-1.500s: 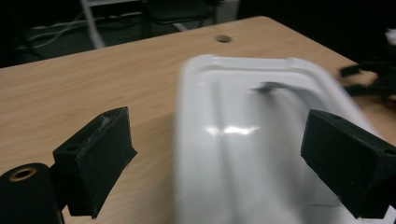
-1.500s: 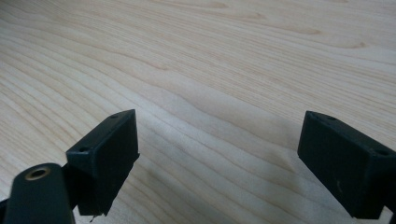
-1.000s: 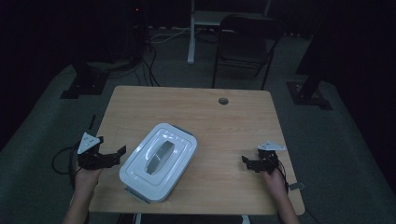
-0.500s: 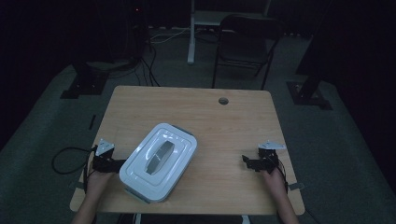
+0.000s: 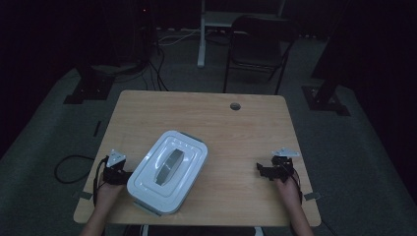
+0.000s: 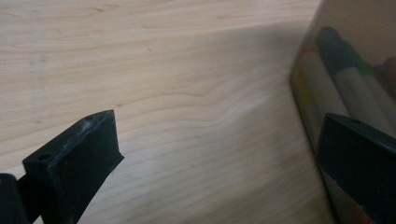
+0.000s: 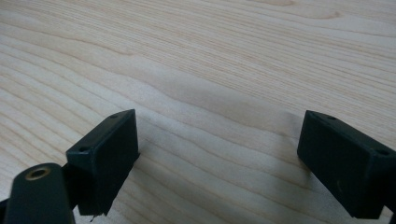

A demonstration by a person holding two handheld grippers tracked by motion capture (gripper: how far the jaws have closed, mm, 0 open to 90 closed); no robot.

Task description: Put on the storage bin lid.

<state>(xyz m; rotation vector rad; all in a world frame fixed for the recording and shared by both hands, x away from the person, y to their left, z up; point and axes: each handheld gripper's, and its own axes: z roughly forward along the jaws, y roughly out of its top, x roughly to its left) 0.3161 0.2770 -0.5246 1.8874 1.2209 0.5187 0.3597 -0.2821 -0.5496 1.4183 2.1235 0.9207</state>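
While the white lidded box [image 5: 168,170] lies on the near left of the table [image 5: 255,132], its long axis running near-left to far-right, the left gripper [image 5: 121,175], jaws spread, is held just beside its left wall. The right gripper [image 5: 263,170], likewise released, is kept well apart. Markers [image 6: 345,88] are dimly made out through the wall; any latch is hidden.

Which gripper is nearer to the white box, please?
Left. The left gripper sits right beside the white box, at its left side; the right gripper rests apart, across bare table to its right.
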